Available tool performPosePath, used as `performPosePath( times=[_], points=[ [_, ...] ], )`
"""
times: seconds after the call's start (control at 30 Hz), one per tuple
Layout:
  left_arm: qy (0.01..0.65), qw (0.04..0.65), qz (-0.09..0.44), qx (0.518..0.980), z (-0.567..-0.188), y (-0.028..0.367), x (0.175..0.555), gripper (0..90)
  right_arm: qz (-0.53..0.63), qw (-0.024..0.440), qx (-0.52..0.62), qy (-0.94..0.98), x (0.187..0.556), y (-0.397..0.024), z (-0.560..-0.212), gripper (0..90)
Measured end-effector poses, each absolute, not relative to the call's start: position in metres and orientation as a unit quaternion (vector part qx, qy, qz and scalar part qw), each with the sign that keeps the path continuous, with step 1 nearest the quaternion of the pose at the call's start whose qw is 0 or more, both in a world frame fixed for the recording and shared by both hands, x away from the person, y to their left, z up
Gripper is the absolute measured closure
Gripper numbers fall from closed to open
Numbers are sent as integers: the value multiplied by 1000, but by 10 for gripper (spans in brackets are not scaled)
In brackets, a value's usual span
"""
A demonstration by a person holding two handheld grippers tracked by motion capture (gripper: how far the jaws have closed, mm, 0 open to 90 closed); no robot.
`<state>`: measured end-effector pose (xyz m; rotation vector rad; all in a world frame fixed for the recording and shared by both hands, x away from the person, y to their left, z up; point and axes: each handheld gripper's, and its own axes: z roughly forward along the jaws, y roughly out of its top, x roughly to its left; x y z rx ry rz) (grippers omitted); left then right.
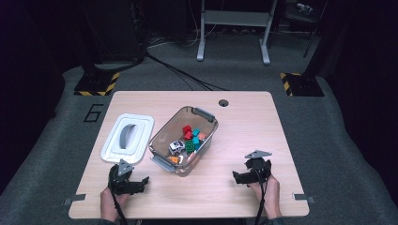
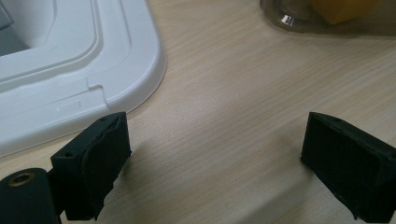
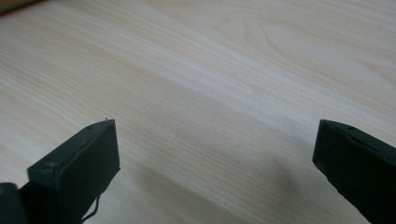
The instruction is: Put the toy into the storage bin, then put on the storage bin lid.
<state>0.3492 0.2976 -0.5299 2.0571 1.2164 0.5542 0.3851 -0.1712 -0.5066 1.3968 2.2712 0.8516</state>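
The clear plastic storage box with grey latch handles (image 1: pixel 184 140) sits a little left of the middle of the pale wooden surface (image 1: pixel 244 126), set at a slant so that one handle points toward one o'clock and the other toward seven. Inside it lies a small heap of toys: red, teal and green blocks, a little white toy car (image 1: pixel 176 146) at the near side, and something orange near the seven o'clock corner. Just beside the box, at its nine o'clock, the white rectangular plastic lid with a grey recessed grip (image 1: pixel 127 138) lies flat on the surface, close to the box; I cannot tell whether they touch. At seven o'clock from the box, near the front edge, the left gripper (image 1: pixel 141 180) rests low in a hand, pointing toward three o'clock; its own camera shows its jaws spread wide over bare wood with nothing between them, a rounded corner of the white lid (image 2: pixel 70 70) at ten o'clock and the edge of the clear box (image 2: pixel 327 21) at one o'clock. Well apart from the box, at its four o'clock, the right gripper (image 1: pixel 238 177) sits in the other hand, carrying a grey three-cornered plate on top; its jaws also stand wide, with plain wood grain between them and no object in the gap. A round cable hole (image 1: pixel 223 102) is cut in the surface at twelve o'clock, near the far edge. Beyond the surface lies grey carpet with black cables across it.
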Motion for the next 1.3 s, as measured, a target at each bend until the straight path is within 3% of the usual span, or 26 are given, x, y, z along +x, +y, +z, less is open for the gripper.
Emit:
performPosePath(
  times=[0.43, 0.7, 1.3],
  points=[
    [474, 341, 217, 783, -529, 301, 348, 105, 302, 193, 506, 785, 385, -184, -524, 0],
    [476, 365, 213, 771, -514, 313, 354, 50, 320, 202, 506, 775, 385, -188, -528, 0],
    [533, 354, 188, 745, -482, 368, 433, 63, 326, 204, 496, 778, 386, -191, -529, 0]
  ],
)
